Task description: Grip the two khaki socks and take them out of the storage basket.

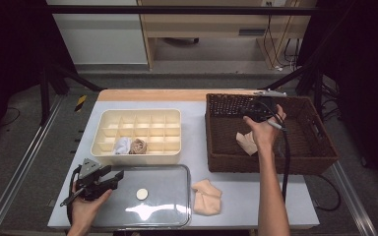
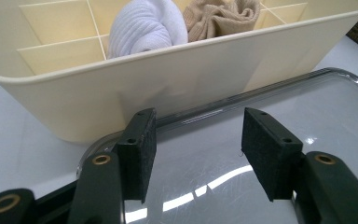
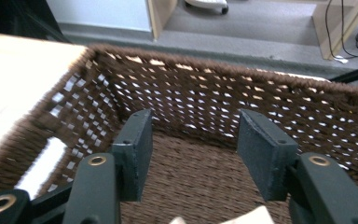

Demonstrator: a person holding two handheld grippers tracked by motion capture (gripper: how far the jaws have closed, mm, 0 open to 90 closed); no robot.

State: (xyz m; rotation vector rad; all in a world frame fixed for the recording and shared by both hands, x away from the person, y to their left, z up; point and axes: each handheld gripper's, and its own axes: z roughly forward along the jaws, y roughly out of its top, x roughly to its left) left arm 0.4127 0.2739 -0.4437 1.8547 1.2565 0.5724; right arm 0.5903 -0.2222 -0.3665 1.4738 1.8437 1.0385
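At the left of the table, in the high view, the left gripper (image 1: 112, 178) rests low over the near-left corner of a clear lid (image 1: 147, 206) that lies flat on the table, its jaws spread with nothing between them. Its own view looks along those released jaws, left gripper (image 2: 196, 154), at the glossy lid (image 2: 326, 121) and the side wall of the cream divider box (image 2: 74, 102); here the ribbed knit of a rolled white sock (image 2: 144, 28) and the folds of a tan sock (image 2: 219, 16) beside it are plain, where from above they read as two small bundles in adjoining front compartments of the box (image 1: 138, 156). The high view adds a small white disc (image 1: 141, 193) on the lid and, just right of the lid, a folded beige sock (image 1: 207, 196) lying loose on the table. Further right stands the dark wicker basket (image 1: 320, 157), and inside it lies another beige sock (image 1: 247, 142), pale, crumpled and partly hidden by the person's right hand (image 1: 264, 130). The right gripper (image 1: 257, 109) hangs above the basket's far half, past that sock. In its own view the right gripper (image 3: 193, 154) has its jaws apart and empty, facing the woven far wall of the basket (image 3: 214, 93), light showing through the weave, with two pale tips of the sock (image 3: 254, 215) at the bottom edge below the jaws.
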